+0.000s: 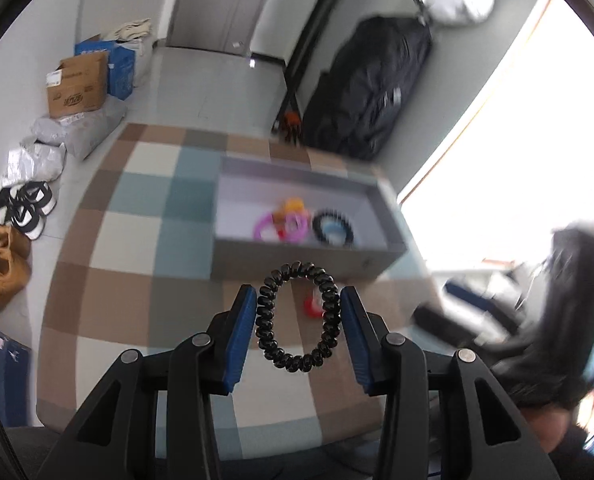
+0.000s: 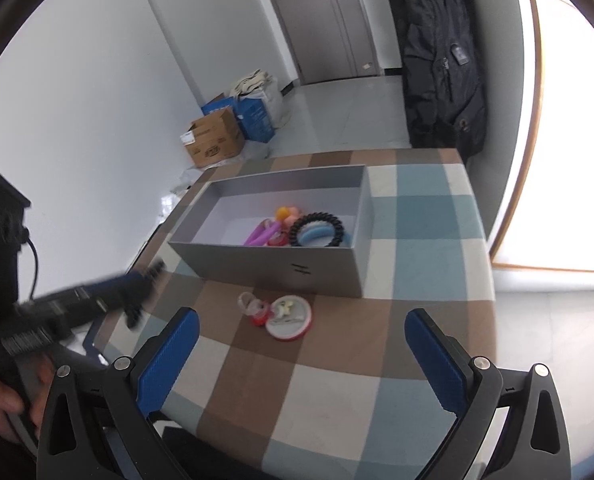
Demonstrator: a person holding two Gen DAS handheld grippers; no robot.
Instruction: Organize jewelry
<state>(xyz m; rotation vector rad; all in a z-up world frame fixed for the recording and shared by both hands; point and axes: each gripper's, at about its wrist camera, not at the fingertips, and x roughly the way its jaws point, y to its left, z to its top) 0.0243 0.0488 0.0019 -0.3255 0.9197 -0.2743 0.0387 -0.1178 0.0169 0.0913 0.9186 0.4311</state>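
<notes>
Item: black spiral hair tie (image 1: 295,317), which you are holding pinched between the left gripper (image 1: 295,312) pads, above the checked table (image 1: 129,280), near the grey box (image 1: 309,256). Right gripper (image 2: 301,344): jaws standing apart, empty. Risk: the springy coil is squeezing oval and could pop free short of the box.

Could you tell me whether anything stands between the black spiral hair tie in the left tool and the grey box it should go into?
Nothing visible does. The black spiral hair tie is held in the left tool, above the checked tablecloth. The grey box lies just beyond it, open-topped, with only its low near wall to clear.
</notes>
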